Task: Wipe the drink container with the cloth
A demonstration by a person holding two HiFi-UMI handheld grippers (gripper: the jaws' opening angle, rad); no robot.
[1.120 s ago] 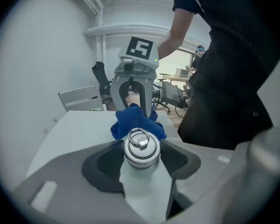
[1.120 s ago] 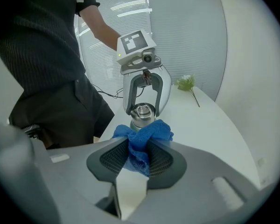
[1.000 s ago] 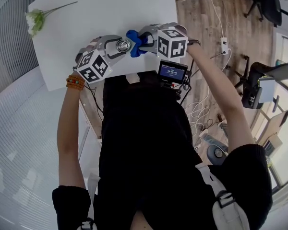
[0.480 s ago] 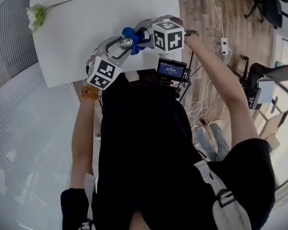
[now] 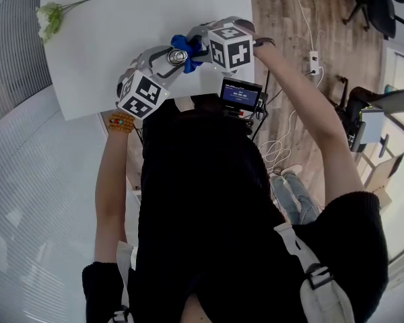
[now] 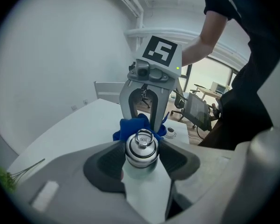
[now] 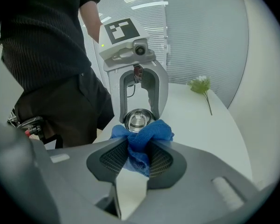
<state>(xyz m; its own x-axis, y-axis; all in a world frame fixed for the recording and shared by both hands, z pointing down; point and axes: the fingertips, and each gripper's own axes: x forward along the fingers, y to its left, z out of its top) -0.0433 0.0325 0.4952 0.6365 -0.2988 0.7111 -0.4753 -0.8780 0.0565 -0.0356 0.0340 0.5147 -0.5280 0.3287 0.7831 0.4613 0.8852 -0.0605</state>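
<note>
A steel drink bottle (image 6: pixel 141 149) with a ring-topped cap is clamped between the jaws of my left gripper (image 6: pixel 141 160), seen end-on in the left gripper view. The bottle's cap (image 5: pixel 176 57) shows in the head view above the table's near edge. A blue cloth (image 7: pixel 142 136) is bunched between the jaws of my right gripper (image 7: pixel 140 158) and pressed against the far side of the bottle (image 7: pixel 137 120). In the head view the cloth (image 5: pixel 186 49) sits between the bottle and my right gripper (image 5: pixel 200 48), whose marker cube faces up. My left gripper (image 5: pixel 163 64) comes in from the lower left.
The white table (image 5: pixel 141 19) stretches away behind the grippers. A white flower (image 5: pixel 50 17) with a long stem lies at its far left corner; it also shows as the flower (image 7: pixel 200 85) in the right gripper view. A small screen (image 5: pixel 240 94) hangs below my right gripper.
Both grippers have shifted slightly up the head view with the bottle and cloth. The left forearm has swung inward, then eased a little left. Both grips look unchanged.
</note>
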